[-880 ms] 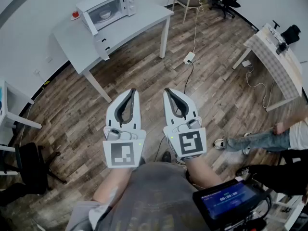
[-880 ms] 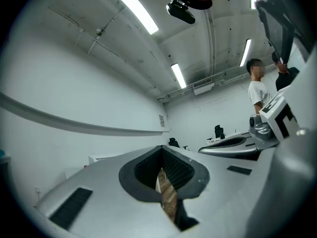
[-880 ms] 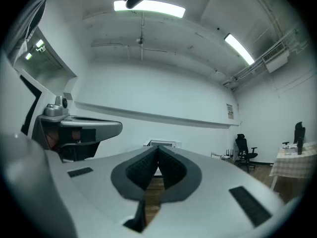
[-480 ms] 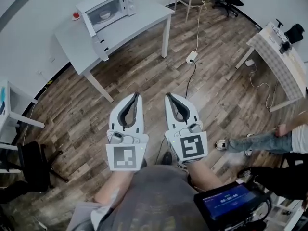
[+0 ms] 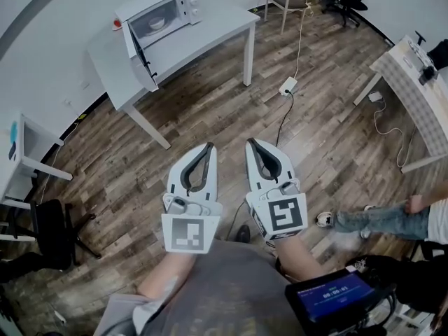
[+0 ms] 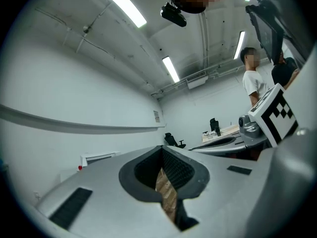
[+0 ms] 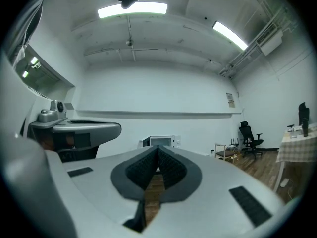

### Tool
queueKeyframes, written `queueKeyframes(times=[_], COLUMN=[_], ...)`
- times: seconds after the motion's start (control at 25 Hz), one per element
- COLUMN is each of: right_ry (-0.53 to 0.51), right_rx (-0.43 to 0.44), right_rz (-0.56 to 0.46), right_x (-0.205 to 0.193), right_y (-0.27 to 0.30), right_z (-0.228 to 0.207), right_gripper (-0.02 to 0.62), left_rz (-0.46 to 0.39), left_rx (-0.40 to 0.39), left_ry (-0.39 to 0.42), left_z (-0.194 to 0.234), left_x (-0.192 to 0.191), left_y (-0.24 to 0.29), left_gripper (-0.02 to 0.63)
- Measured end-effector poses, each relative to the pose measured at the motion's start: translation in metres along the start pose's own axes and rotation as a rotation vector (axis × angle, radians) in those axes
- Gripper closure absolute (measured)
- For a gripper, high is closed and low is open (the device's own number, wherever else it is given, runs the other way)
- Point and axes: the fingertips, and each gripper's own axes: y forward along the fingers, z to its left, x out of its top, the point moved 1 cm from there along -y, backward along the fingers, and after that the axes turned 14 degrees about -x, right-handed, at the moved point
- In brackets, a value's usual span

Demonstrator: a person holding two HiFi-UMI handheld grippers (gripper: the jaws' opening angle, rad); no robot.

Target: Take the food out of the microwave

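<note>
Step in hand: the approach to the microwave [image 5: 157, 12] is judged to be the step; it is well apart from both grippers and nothing has been reached for yet
Left gripper [image 5: 207, 148]: it is held level in front of the body, jaws brought together at the tips, nothing between them
Right gripper [image 5: 250, 144]: it is held level just beside the left one, jaws likewise closed and empty
Microwave: it is set at the far left corner of the white table [image 5: 210, 33], near the wall; its door [image 5: 140, 51] appears to be swung open toward the table's front edge
Food: a pale dish [image 5: 157, 22] is seen inside the microwave; what it holds cannot be made out
Approach: the table's front edge should be faced squarely, so that the inside is looked into straight before anything is reached for
Door: it is to be kept clear of, with entry made from the side away from the hinge
Jaws: they should be opened before the microwave is entered, wide enough for the rim of the dish
Grip: the dish is probably best taken at its rim by one gripper, steadied by the other, and kept level while it is drawn out
Risk: a smooth rim may slip between the pads, and the inner walls may be knocked
Floor: a cable [image 5: 294, 61] lies to the right of the table and should be stepped round
</note>
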Motion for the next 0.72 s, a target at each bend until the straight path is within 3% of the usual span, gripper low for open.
queueKeyframes(times=[0.36, 0.72], right_ry=[0.021, -0.001], right_rx=[0.025, 0.006], right_rz=[0.034, 0.035], right_x=[-0.023, -0.020], right_y=[0.042, 0.145], right_z=[-0.004, -0.001], right_gripper=[0.588, 0.588], left_rz=[0.036, 0.004], left_rx=[0.014, 0.010], left_ry=[-0.040, -0.036], left_z=[0.027, 0.116], left_x=[-0.027, -0.039], left_y=[0.030, 0.089], left_gripper=[0.598, 0.598])
